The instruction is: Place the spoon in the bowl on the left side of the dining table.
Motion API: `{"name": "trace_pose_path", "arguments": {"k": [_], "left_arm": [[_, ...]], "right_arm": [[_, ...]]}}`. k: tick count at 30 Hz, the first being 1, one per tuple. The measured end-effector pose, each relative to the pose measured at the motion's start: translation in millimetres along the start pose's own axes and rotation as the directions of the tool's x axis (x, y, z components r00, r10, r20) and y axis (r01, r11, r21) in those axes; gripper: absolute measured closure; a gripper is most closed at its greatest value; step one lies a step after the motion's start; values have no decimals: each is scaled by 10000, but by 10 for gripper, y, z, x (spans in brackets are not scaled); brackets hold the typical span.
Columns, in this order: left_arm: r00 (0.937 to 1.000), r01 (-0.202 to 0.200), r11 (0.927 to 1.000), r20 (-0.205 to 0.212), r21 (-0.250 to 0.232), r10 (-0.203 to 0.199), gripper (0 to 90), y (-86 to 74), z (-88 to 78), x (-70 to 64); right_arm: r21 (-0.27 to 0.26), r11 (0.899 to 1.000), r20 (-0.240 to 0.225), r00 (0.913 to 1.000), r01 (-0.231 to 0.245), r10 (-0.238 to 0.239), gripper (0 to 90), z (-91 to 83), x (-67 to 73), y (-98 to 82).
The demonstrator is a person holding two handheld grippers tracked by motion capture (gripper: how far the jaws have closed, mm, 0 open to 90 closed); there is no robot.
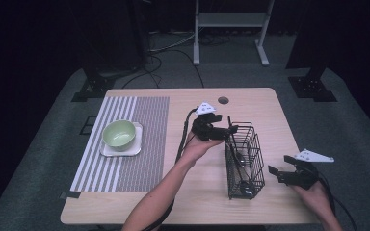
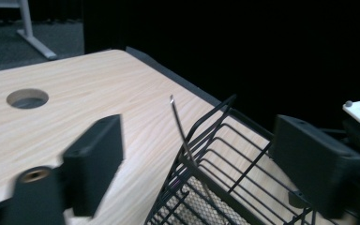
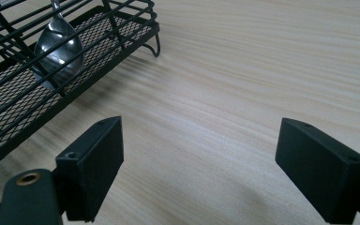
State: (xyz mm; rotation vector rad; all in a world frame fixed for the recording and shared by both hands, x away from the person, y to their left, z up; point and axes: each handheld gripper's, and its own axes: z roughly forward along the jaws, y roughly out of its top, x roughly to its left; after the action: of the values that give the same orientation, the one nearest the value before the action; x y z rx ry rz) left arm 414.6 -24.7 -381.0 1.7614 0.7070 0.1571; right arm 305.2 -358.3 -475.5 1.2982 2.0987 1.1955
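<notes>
- High view is showing a black wire cutlery basket (image 1: 244, 161) standing on the pale wooden table (image 1: 183, 192), right of a striped grey placemat (image 1: 125, 144) carrying a green bowl (image 1: 119, 133).
- Left gripper (image 1: 221, 131) is hovering at the basket's far end, its jaws standing apart around a thin metal handle (image 2: 180, 127) poking above the rim.
- Right gripper (image 1: 282, 174) is waiting just beside the basket, jaws wide apart and holding nothing.
- A shiny steel spoon (image 3: 58, 47) is lying inside the basket; it is probably light, stiff and slippery, so gripping the upright handle squarely looks wisest.
</notes>
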Motion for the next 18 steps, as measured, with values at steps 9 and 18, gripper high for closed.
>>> {"name": "trace_pose_path", "arguments": {"k": [9, 18], "left_arm": [[9993, 213, 9996, 326, -207, -206, 382, 29, 19, 41], [9896, 1361, 9904, 495, -236, -1348, 542, -26, 26, 188]], "right_arm": [[42, 10000, 32, 10000, 55, -55, 144, 4, 7, 2], [62, 9999, -12, 10000, 81, -81, 149, 7, 8, -2]]}}
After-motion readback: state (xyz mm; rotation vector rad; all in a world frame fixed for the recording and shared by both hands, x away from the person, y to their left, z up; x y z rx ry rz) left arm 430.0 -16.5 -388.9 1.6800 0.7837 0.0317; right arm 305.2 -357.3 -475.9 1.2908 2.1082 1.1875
